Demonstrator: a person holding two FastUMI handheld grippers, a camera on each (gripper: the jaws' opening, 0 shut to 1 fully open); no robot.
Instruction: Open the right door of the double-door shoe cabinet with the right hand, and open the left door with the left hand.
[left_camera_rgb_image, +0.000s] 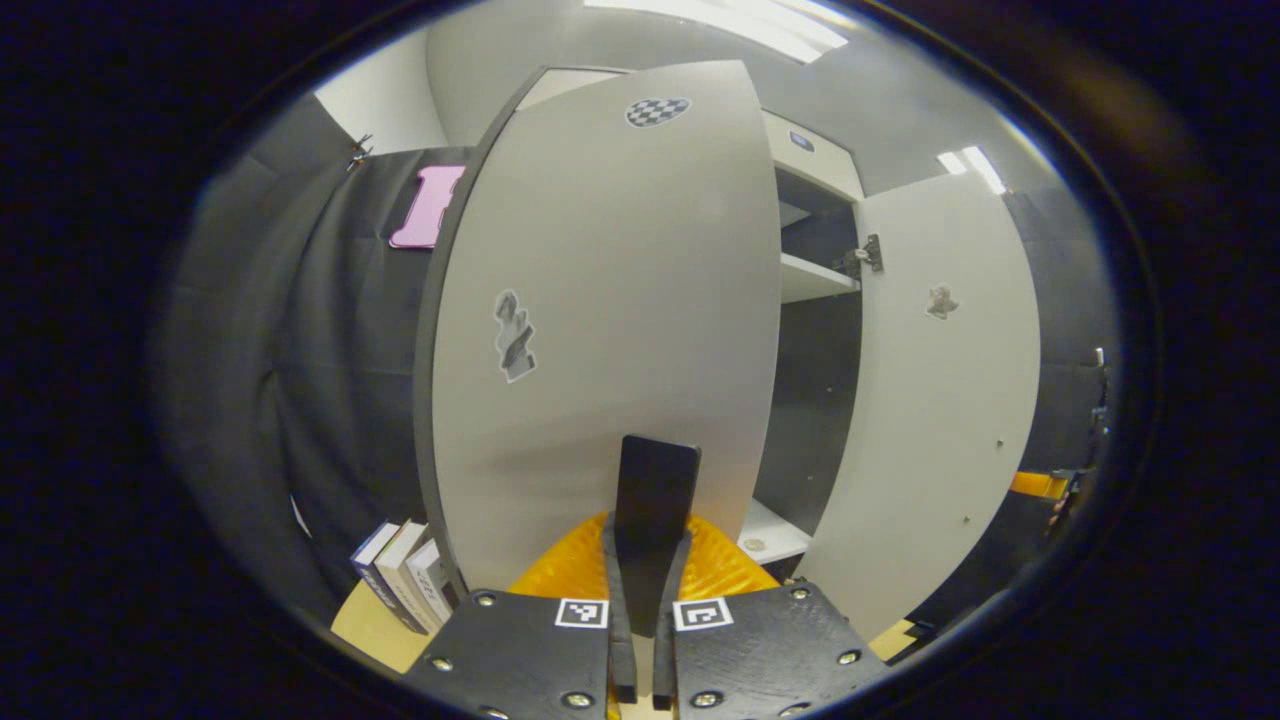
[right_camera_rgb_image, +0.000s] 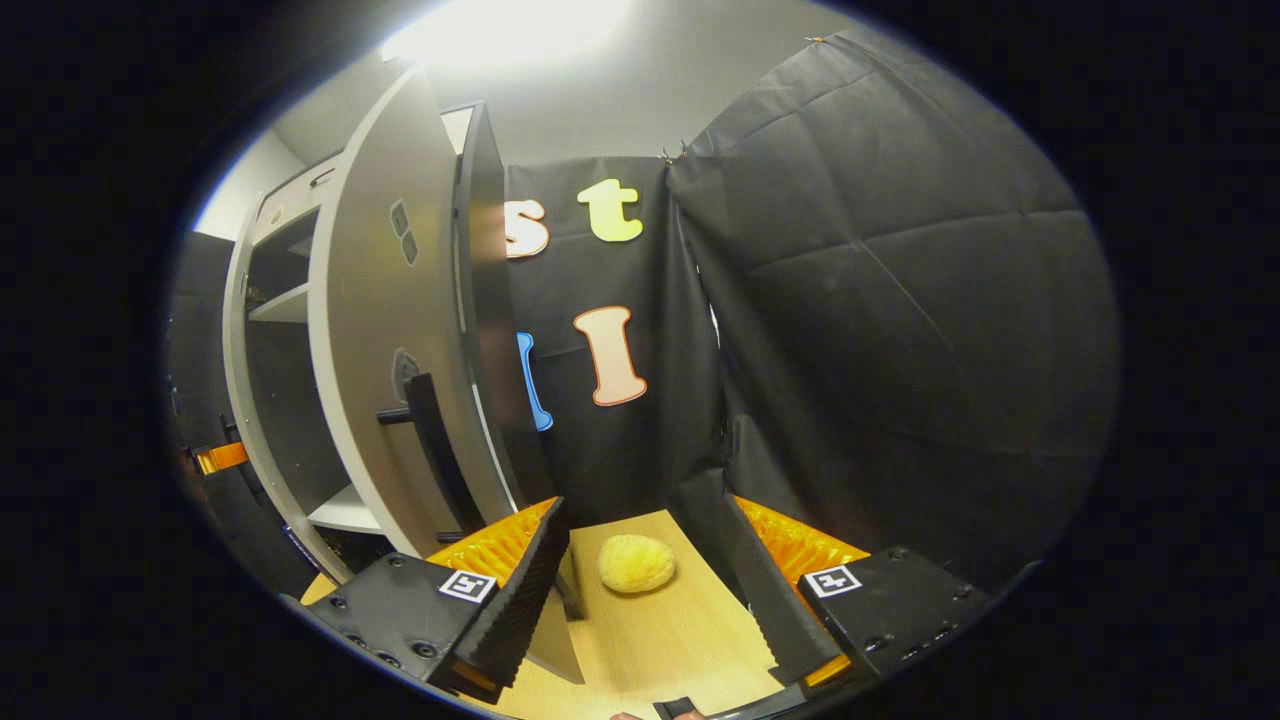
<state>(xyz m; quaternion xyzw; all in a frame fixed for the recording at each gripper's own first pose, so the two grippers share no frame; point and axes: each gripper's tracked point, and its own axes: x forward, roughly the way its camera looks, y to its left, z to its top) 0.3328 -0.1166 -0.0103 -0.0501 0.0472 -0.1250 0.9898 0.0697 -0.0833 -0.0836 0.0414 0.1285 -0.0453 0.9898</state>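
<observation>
My left gripper (left_camera_rgb_image: 655, 560) is clamped on the dark flat handle (left_camera_rgb_image: 655, 500) of the grey left door (left_camera_rgb_image: 610, 320) of the shoe cabinet, both fingers pressed against it. In the left gripper view this door stands swung out towards me, with a grey sticker (left_camera_rgb_image: 514, 336) on its face and a checkered one (left_camera_rgb_image: 657, 110) near its top. Past its edge I see the cabinet's dark inside with a pale shelf (left_camera_rgb_image: 815, 278), and the grey right door (left_camera_rgb_image: 935, 400) swung wide open on its hinge (left_camera_rgb_image: 866, 255). A few books (left_camera_rgb_image: 405, 575) stand at the left door's foot.

The right gripper view shows the other side: my right gripper (right_camera_rgb_image: 645, 590) has its fingers spread wide apart, holding nothing, beside the right door (right_camera_rgb_image: 385, 330) and its dark handle (right_camera_rgb_image: 425, 440). Between the fingers, farther off, a yellow rounded lump (right_camera_rgb_image: 636, 563) lies on the light wooden surface (right_camera_rgb_image: 660, 640). Black cloth (right_camera_rgb_image: 900, 330) walls the booth on that side, and a bright ceiling light (right_camera_rgb_image: 510, 30) glares overhead.
</observation>
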